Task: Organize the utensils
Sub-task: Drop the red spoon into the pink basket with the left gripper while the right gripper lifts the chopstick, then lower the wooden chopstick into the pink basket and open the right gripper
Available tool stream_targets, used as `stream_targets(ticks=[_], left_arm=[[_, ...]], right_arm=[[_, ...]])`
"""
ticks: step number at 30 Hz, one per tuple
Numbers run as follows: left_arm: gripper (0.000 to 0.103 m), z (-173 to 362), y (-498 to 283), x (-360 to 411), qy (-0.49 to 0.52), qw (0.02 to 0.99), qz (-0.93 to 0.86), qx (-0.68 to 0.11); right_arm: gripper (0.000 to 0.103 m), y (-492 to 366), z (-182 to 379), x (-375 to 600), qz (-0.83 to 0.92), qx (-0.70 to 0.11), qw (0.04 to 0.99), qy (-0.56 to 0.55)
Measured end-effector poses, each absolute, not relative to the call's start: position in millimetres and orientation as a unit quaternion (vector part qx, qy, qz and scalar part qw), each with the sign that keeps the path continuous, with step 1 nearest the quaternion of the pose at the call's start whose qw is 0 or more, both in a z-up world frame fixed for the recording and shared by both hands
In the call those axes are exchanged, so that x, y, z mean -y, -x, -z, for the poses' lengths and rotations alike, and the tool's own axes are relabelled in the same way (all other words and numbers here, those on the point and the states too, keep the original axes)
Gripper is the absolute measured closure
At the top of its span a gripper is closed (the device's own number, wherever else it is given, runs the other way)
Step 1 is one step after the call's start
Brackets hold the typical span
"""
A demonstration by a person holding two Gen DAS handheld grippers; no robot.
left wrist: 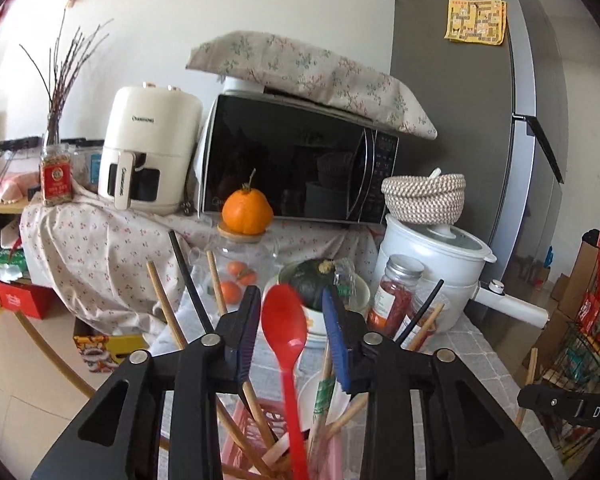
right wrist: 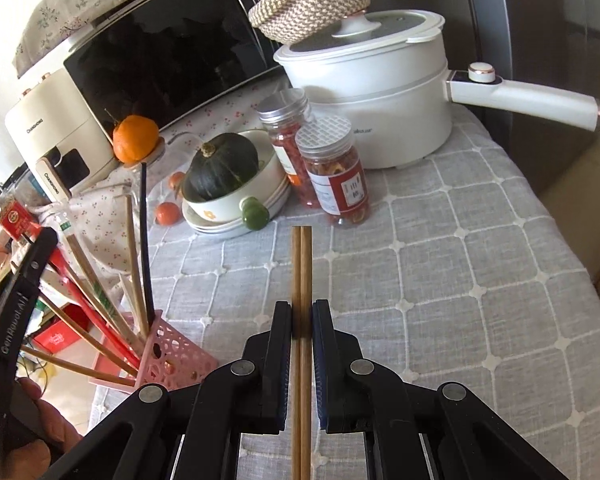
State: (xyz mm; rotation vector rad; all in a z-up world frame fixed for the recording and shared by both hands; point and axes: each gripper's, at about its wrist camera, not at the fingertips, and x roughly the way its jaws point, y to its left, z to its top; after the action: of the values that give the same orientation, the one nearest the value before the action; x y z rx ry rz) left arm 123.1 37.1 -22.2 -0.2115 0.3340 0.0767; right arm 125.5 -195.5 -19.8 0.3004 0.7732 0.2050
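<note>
Clamping a pair of brown wooden chopsticks above the grey quilted tablecloth, the right gripper is risking their scissoring, while the left gripper is hanging released around the red plastic spoon in the pink perforated holder.

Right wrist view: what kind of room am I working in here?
Most likely a home kitchen or dining corner. A microwave and a white electric pot stand at the back of a cloth-covered table, and a tall grey fridge stands beside it.
</note>
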Motion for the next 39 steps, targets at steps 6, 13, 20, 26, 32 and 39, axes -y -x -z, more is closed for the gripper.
stream_targets(ticks=[6, 13, 20, 26, 32, 39], left_arm=[[0.047, 11.5, -108.9, -36.7, 0.109, 0.968, -0.025, -0.224], [0.042, -4.8, -77.5, -38.6, 0.070, 0.952, -0.009, -0.298], [0.038, 14.1, -57.3, -53.7, 0.031, 0.916, 0.029, -0.398], [0.038, 51.9, -55.8, -73.8, 0.035, 0.879, 0.050, -0.473], [0.038, 65.5, -54.8, -85.8, 0.010, 0.870, 0.050, -0.491], [0.038, 70.0, -58.9, -105.1, 0.023, 0.861, 0.051, -0.505]], right_arm=[[0.094, -111.8, -4.6, 194.9, -0.111, -0.332, 0.925, -0.150], [0.094, -94.0, -29.4, 194.4, -0.118, -0.280, 0.938, -0.168], [0.094, -75.3, -56.2, 174.1, -0.122, -0.208, 0.958, -0.153], [0.094, -74.3, -71.7, 142.0, -0.126, -0.161, 0.965, -0.164], [0.094, -84.2, -75.2, 100.3, -0.126, -0.124, 0.970, -0.167], [0.094, -91.9, -68.7, 56.2, -0.105, -0.077, 0.981, -0.141]])
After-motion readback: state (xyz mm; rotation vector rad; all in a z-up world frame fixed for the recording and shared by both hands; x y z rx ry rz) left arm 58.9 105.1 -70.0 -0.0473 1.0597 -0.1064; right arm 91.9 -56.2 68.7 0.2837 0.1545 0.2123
